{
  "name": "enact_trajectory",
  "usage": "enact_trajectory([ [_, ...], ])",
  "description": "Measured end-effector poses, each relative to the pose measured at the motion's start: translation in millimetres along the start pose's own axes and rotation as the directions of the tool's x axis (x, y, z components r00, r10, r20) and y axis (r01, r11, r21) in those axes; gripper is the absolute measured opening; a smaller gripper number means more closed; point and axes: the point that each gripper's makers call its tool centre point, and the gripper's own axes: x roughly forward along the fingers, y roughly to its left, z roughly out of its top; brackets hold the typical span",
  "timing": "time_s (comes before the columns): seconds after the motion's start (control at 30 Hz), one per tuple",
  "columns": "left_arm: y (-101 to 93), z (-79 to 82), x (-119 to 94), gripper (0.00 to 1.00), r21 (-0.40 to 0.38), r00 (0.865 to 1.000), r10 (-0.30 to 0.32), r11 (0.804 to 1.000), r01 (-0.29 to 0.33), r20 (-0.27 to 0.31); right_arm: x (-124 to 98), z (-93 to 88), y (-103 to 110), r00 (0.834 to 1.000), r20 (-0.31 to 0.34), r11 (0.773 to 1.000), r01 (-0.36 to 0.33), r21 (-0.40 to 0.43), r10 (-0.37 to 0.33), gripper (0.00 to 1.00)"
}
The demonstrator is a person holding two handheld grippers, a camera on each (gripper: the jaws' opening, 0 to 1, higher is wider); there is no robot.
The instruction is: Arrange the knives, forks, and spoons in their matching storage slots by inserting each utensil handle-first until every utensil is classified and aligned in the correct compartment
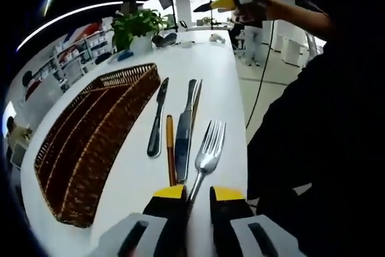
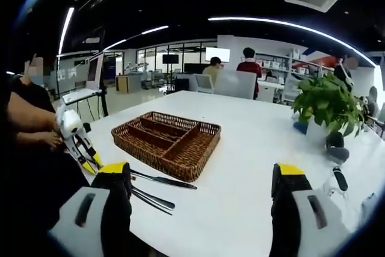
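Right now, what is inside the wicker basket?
The basket holds no utensils: its compartments show only woven bottom in the right gripper view. The near wall hides part of the closest slots. Knives and a fork lie beside it.

In the left gripper view, the silver metal fork [image 1: 207, 148] has its handle end hidden between the yellow-tipped black fingers [image 1: 171, 206], so contact cannot be told. The brown wooden-handled utensil [image 1: 171, 154] lies partly under the long silver knife [image 1: 185, 132], its head unseen. In the right gripper view, the left finger [image 2: 117, 200] covers the handles of two silver knives [image 2: 157, 189].
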Motion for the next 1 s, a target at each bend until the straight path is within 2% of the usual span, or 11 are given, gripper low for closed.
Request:
enact_trajectory([
  [0.07, -0.3, -1.2, 2.7, 0.12, 0.018, 1.0, -0.004, 1.0, 0.004, -0.014, 0.0, -0.6, 0.4, 1.0, 0.0, 1.0, -0.001, 0.0, 0.001, 0.99],
  [0.1, 1.1, 2.0, 3.8, 0.1, 0.041, 1.0, 0.001, 0.999, -0.001, -0.002, 0.0, -1.3, 0.6, 1.0, -0.002, 1.0, -0.003, 0.0, 0.003, 0.99],
  [0.13, -0.3, -2.5, 2.7, 0.09, 0.039, 0.999, -0.004, 0.999, 0.006, -0.033, -0.1, -1.8, 0.6, 1.0, -0.003, 1.0, -0.003, -0.001, 0.003, 0.99],
  [0.17, -0.1, -0.1, 4.1, 0.06, 0.057, 1.0, -0.006, 0.998, 0.008, -0.027, -0.2, -2.1, 0.6, 1.0, -0.004, 1.0, -0.002, -0.001, 0.002, 0.99],
  [0.23, -1.7, -0.8, 5.1, 0.05, 0.108, 0.999, -0.01, 0.994, 0.015, -0.051, -0.8, -2.8, 0.4, 1.0, -0.003, 1.0, -0.001, 0.005, 0.001, 0.98],
  [0.43, 0.9, 0.0, 3.2, 0.02, 0.146, 0.998, -0.002, 0.989, 0.011, -0.06, -1.3, -4.0, -0.1, 1.0, -0.005, 1.0, 0.002, 0.006, -0.002, 0.98],
  [0.47, 2.5, 0.5, 1.8, 0.02, 0.184, 0.998, 0.006, 0.983, 0.006, -0.064, -1.5, -4.5, -0.2, 1.0, -0.006, 1.0, 0.002, 0.005, -0.002, 0.98],
  [0.7, 3.1, 2.0, -4.9, 0.01, 0.194, 0.998, 0.001, 0.981, 0.013, -0.068, 0.3, -4.4, -0.1, 1.0, -0.009, 1.0, 0.002, 0.005, -0.002, 0.97],
  [1.0, 14.8, 9.6, -18.4, 0.01, 0.2, 0.997, 0.017, 0.98, -0.001, -0.079, 4.7, 3.1, 1.9, 1.0, 0.001, 1.0, -0.006, -0.006, 0.006, 0.97],
])
